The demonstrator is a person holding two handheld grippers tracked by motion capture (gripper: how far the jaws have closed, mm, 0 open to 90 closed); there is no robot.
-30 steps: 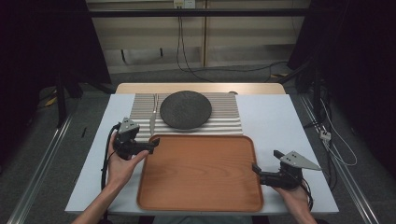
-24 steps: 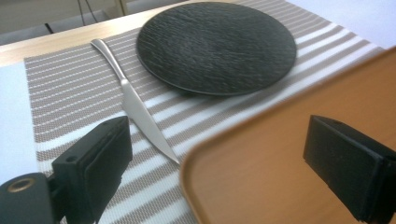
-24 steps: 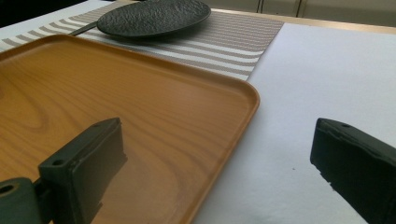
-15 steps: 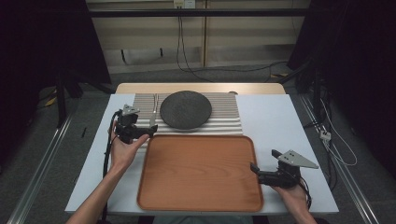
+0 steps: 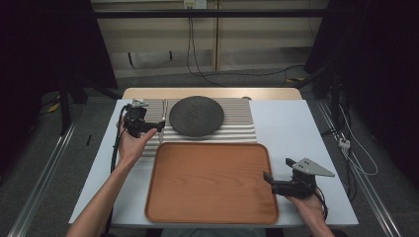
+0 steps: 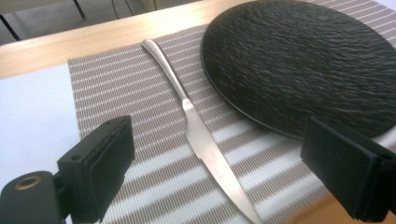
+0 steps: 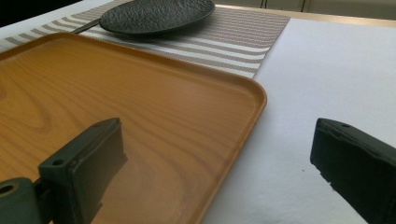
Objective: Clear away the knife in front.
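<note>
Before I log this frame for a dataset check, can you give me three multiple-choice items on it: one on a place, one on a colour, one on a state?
1. Where does the knife lie?
A. on the wooden tray
B. on the striped mat beside the plate
C. on top of the plate

2. What colour is the plate?
A. white
B. red
C. black

3. How do the left gripper jaws stand?
A. open, with the knife between them
B. shut on the knife
C. shut on the plate rim

Answers:
1. B, it rests on the striped mat beside the plate.
2. C, its textured surface is black.
3. A, both jaws stand apart either side of the knife.
</note>
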